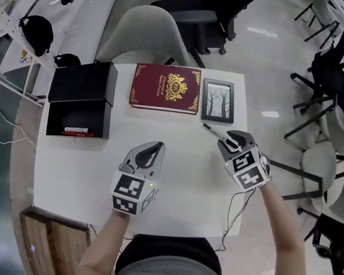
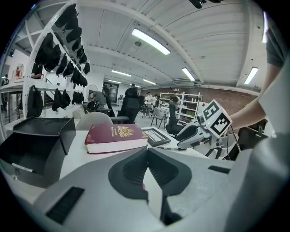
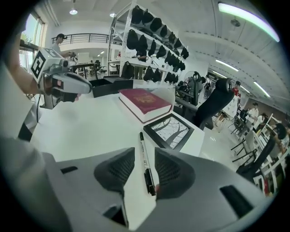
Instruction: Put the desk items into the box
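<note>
Well left of the picture frame stands the open black box. The left gripper holds its tongs pressed together, empty. The pen, a slim white barrel with a black cap, lies on the tabletop just before the frame. It runs lengthwise between the spread tongs of the right gripper, not yet pinched; that hand is nearer.
</note>
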{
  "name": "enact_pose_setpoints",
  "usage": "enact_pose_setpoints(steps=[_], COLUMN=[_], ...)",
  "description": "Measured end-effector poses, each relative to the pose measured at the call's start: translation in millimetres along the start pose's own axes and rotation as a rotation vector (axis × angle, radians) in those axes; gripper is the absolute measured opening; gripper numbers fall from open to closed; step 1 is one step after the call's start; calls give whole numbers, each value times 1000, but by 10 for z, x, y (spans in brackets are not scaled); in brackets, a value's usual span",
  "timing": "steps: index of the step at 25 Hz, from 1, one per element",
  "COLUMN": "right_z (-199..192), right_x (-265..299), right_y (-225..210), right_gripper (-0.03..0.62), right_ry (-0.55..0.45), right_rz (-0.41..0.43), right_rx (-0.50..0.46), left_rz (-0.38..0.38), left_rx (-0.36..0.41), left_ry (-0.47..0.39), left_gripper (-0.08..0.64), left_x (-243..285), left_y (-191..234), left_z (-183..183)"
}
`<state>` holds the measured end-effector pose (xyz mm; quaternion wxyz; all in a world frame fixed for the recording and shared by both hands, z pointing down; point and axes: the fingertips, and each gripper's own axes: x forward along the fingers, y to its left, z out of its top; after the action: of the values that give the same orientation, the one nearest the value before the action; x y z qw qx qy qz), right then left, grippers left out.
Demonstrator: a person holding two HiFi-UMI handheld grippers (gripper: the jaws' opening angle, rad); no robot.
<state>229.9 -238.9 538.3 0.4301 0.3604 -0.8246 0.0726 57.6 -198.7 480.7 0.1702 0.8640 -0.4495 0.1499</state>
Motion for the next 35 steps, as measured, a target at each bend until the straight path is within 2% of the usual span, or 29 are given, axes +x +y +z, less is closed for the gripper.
enact_pose_setpoints(steps=[12, 17, 26, 35], right_z=[-188, -187, -205, -217], right_x=[246, 304, 351, 369], right_y=[-5, -11, 42, 62], right_gripper=[126, 101, 73, 49], right_ry=[116, 145, 201, 253], right_rz=[55, 54, 106, 144], right_rx=[-68, -112, -166, -124], left_rz=[-4, 6, 20, 35], left_rx=[-11, -19, -35, -49], left_ry=[40, 40, 37, 37], left_gripper=[6, 6, 6, 6], left_x=[182, 205, 196, 148], left_y=[31, 81, 123, 137], left_z=[-61, -49, -69, -102])
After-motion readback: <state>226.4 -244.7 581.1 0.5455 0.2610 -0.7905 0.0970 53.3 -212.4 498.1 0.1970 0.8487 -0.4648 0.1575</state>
